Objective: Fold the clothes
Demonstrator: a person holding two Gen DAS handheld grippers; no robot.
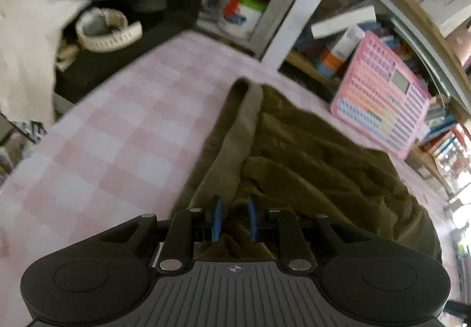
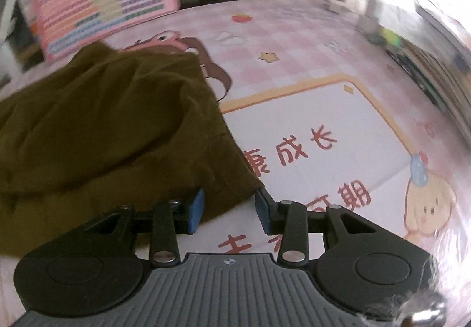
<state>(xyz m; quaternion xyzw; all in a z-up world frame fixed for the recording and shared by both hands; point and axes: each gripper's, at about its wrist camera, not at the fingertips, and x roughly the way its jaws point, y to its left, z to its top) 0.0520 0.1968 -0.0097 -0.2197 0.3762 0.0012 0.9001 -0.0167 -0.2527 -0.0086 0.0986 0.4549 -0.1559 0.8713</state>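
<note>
Left wrist view first: the left gripper (image 1: pixel 234 219) has its blue pads drawn close with a bunch of the olive-brown crumpled cotton garment (image 1: pixel 309 156) rising between them, so I judge it clenched on that cloth, though the blur leaves the contact itself unclear; a long paler band of the garment runs away from the jaws toward the far side; the garment lies in loose ridges on the pink-and-white checked mat (image 1: pixel 112 132), not flat and not squared; at the far right a pink plastic toy keyboard board (image 1: pixel 385 103) leans against the shelves. Right wrist view next: the right gripper (image 2: pixel 228 213) stands released, pads well apart, with the garment's near right corner (image 2: pixel 235 179) lying between them and touching neither firmly, as far as I can tell. The risk from here: if the right jaws close late or shallow they may catch only a thread of hem and let it slip; the left, gripping a bunch rather than a single edge, could drag several layers together and leave the fold lopsided.
</note>
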